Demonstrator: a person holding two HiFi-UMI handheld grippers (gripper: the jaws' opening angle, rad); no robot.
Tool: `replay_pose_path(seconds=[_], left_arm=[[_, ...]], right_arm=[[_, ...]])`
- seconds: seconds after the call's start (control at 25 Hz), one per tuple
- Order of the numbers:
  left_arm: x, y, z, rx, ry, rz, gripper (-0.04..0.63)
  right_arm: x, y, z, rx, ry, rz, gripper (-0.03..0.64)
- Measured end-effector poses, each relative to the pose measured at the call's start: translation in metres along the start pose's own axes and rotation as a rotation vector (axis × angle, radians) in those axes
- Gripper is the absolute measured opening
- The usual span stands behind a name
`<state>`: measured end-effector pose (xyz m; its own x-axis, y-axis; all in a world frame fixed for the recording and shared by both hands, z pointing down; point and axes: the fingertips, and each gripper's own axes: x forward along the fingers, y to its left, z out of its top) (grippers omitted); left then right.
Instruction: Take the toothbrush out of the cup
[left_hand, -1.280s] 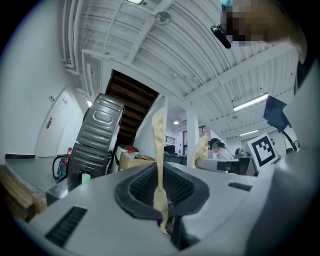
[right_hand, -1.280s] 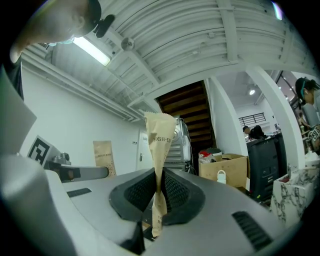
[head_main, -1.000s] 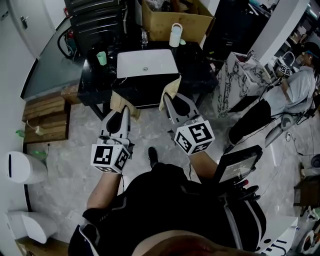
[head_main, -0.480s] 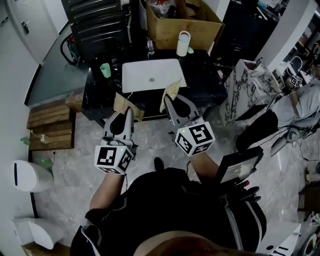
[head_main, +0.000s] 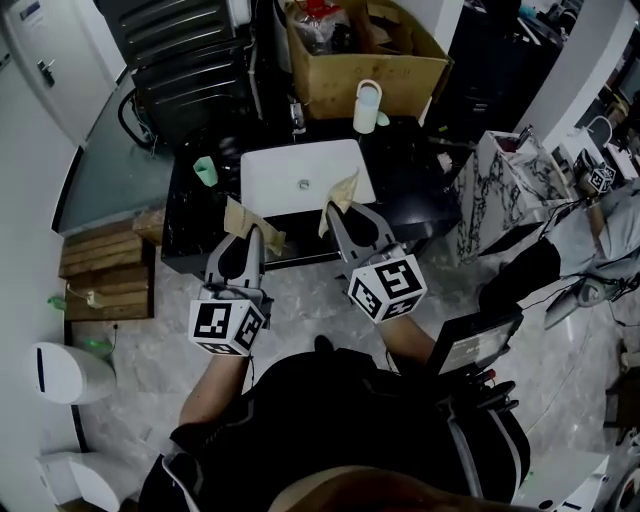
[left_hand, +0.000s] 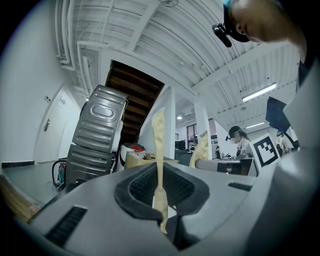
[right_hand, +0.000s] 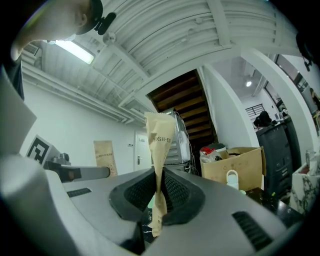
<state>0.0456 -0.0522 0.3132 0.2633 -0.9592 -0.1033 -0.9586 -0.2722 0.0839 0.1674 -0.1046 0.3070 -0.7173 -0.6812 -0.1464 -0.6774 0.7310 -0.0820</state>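
A small green cup (head_main: 204, 171) stands on the black counter (head_main: 410, 160), left of the white sink (head_main: 305, 176); I cannot make out a toothbrush in it. My left gripper (head_main: 249, 231) is shut on a tan paper strip (head_main: 243, 214), held short of the counter's front edge. In the left gripper view the strip (left_hand: 159, 145) stands upright, pinched between the pads of the left gripper (left_hand: 161, 186). My right gripper (head_main: 336, 208) is shut on another tan paper piece (head_main: 344, 188) over the sink's front edge. That printed piece (right_hand: 159, 142) is clamped in the right gripper (right_hand: 160, 192).
A white jug (head_main: 367, 106) stands at the counter's back, before an open cardboard box (head_main: 360, 50). Grey metal machines (head_main: 190, 60) are stacked at the back left. Wooden pallets (head_main: 100, 260) lie on the floor to the left. A marbled stand (head_main: 500, 180) is at the right.
The counter and sink have drawn closer: both grippers have moved forward toward them, still shut on their paper pieces. The right one now reaches over the sink's front edge.
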Motion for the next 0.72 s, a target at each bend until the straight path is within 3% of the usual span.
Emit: replay_pose_path(seconds=[0.4, 0.72], left_arm=[[0.074, 0.013, -0.006, 0.002, 0.015, -0.022, 0.026], [0.101, 0.025, -0.009, -0.001, 0.029, -0.015, 0.026]], right_arm=[[0.039, -0.052, -0.004, 0.009, 0.003, -0.014, 0.04], [0.058, -0.072, -0.008, 0.015, 0.015, -0.012, 0.04]])
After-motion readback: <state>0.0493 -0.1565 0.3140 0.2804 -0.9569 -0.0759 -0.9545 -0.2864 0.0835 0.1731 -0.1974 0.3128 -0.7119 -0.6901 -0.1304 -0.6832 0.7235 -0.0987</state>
